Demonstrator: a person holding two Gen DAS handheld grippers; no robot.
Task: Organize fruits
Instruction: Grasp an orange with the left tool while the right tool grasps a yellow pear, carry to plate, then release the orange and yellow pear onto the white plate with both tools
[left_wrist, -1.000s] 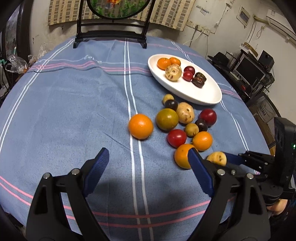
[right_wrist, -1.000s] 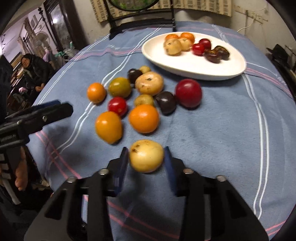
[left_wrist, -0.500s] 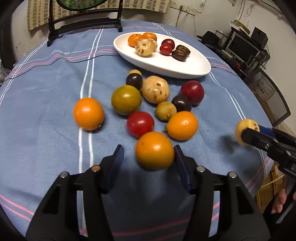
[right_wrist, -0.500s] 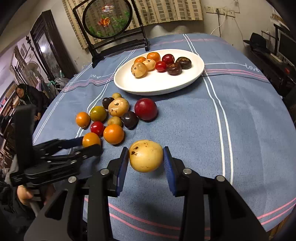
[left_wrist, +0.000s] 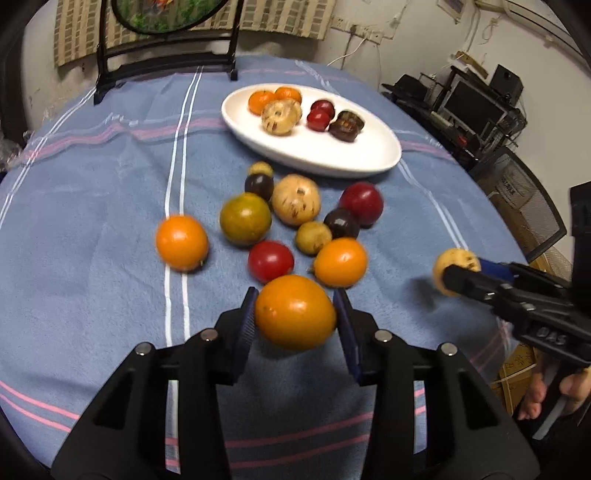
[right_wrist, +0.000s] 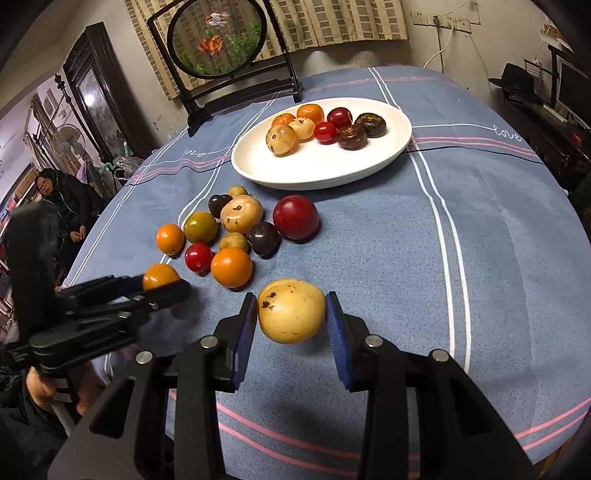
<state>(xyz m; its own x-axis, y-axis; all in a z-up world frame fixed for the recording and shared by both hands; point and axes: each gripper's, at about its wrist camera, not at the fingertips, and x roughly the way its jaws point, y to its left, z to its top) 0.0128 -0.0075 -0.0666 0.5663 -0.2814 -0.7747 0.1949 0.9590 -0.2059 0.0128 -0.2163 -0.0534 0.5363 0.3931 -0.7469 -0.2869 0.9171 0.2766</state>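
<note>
Gripping an orange fruit (left_wrist: 295, 312), the left claw (left_wrist: 295, 317) has just been closing, and its blue pads now press the fruit's two sides; the fruit's long axis runs crosswise from pad to pad, just above the blue-clothed surface (left_wrist: 92, 192). The right claw (right_wrist: 291, 314) clamps a yellow spotted fruit (right_wrist: 291, 311), also widest from pad to pad. Loose fruits lie clustered beyond, near the white plate (right_wrist: 325, 170), which holds eight more.
</note>
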